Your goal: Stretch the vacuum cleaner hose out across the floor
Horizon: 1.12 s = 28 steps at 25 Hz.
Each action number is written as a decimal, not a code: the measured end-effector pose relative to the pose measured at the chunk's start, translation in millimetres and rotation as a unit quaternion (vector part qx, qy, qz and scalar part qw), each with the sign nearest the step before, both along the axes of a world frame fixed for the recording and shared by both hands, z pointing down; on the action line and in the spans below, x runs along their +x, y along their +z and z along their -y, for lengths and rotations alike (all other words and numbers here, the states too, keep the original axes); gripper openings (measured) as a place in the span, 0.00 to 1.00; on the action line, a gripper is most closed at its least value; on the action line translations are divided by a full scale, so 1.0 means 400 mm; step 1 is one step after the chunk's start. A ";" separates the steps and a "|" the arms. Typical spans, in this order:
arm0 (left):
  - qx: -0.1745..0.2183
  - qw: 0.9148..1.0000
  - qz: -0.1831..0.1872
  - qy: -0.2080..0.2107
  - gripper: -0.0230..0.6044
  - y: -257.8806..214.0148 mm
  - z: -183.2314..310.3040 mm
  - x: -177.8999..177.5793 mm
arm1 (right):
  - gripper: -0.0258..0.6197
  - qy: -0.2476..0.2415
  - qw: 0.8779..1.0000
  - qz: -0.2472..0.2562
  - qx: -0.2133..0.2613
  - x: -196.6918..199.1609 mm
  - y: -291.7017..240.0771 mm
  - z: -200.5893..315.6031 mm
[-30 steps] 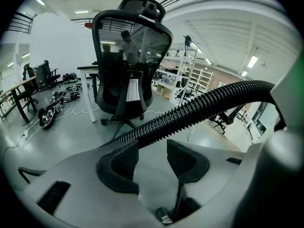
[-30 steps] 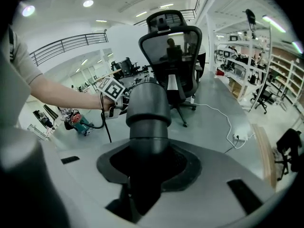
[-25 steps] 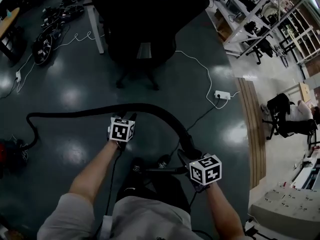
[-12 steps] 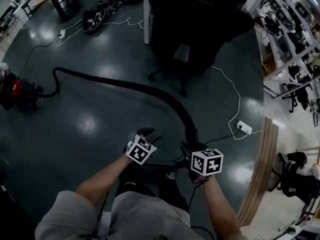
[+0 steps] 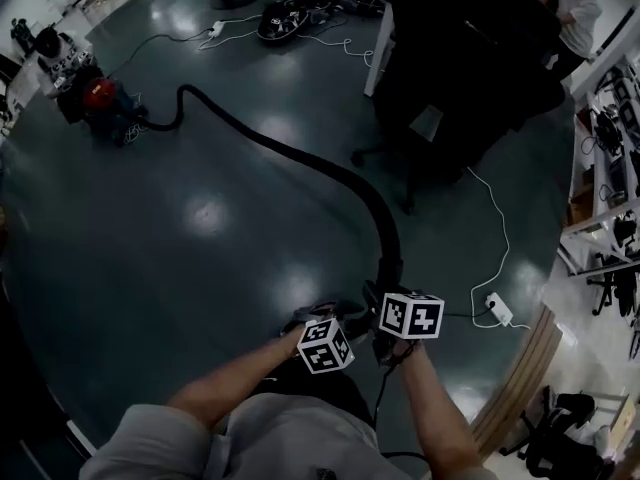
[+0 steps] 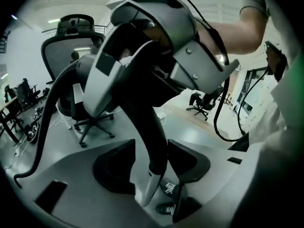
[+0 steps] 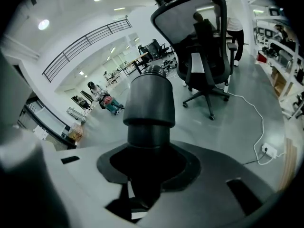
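Observation:
A black vacuum hose [image 5: 300, 158] runs from the red vacuum cleaner [image 5: 100, 103] at the far left across the dark floor. It curves down to my right gripper [image 5: 385, 293]. In the right gripper view the jaws of my right gripper [image 7: 149, 163] are shut round the hose's grey end cuff [image 7: 149, 103]. My left gripper [image 5: 318, 320] sits just left of the right one. In the left gripper view a dark bent tube [image 6: 154, 141] passes between the jaws of my left gripper [image 6: 152, 163], against the right jaw with a gap at the left jaw. The hose [image 6: 52, 108] trails off at the left.
A black office chair [image 5: 470, 78] stands right of the hose. A white power strip [image 5: 498, 310] and its cable lie on the floor at the right. Cable bundles [image 5: 300, 13] lie at the far end. A person [image 5: 575, 3] stands at the top right. My shoes [image 6: 168, 189] show below the jaws.
My left gripper has come from the hose's middle stretch to beside the right gripper. The hose's bend has opened out, and the vacuum cleaner now shows farther off at the upper left.

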State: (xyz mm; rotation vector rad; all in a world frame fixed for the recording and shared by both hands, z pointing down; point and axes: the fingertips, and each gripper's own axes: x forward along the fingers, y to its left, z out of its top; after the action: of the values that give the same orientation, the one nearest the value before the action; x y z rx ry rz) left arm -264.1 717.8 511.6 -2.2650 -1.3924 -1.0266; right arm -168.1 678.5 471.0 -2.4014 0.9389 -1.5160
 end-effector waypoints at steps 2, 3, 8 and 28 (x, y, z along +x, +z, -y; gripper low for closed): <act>-0.004 1.000 -0.010 -0.012 0.37 -0.021 0.000 -0.010 | 0.24 -0.004 1.000 0.006 0.001 -0.021 -0.025 0.025; -0.008 1.000 -0.016 -0.018 0.37 -0.029 0.003 -0.016 | 0.24 -0.005 1.000 0.010 0.002 -0.032 -0.035 0.039; -0.027 0.998 -0.035 -0.052 0.37 -0.042 0.041 -0.067 | 0.24 -0.013 1.000 0.025 0.002 -0.099 -0.054 0.100; 0.063 0.987 0.043 -0.141 0.36 -0.034 0.128 -0.262 | 0.42 -0.311 0.929 0.124 0.159 -0.302 -0.152 0.138</act>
State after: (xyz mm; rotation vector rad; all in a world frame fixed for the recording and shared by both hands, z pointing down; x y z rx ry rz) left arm -368.9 666.5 498.2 -2.3927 -1.0232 -1.2741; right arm -288.9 623.4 410.4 -1.7093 1.8278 -1.6233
